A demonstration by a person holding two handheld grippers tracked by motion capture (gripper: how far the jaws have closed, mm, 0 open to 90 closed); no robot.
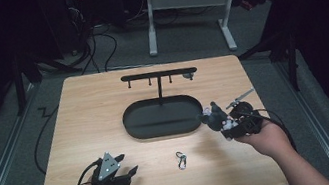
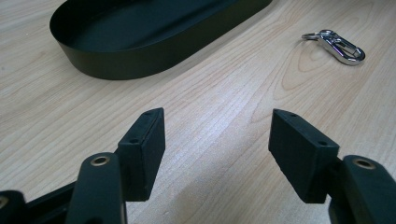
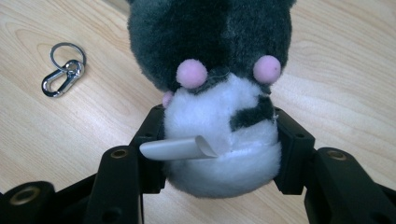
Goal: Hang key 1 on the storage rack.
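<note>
Plush toy [image 3: 219,93] clamped in right hand-held gripper [image 3: 219,149]; left [image 2: 217,149] agape near possibly steel carabiner [image 2: 336,44].

Plush toy [image 3: 210,93]: small, dark grey fur, white belly, pink pom-pom paws, grey fabric tag curling off the belly. It was pinched at the belly between the jaws of the right tongs [image 3: 219,140], just off the right end of the oval tray [image 1: 130,128], head toward the tray.

Oval tray: black, shallow, low wall, flat on the tabletop [image 1: 83,106]. Nothing lay inside it. A black T-shaped hanger stand [image 1: 157,76] with small pegs rose from its far edge.

Carabiner clip [image 1: 181,160]: silver, with a split ring attached, lying flat in front of the tray, well apart from it.
</note>
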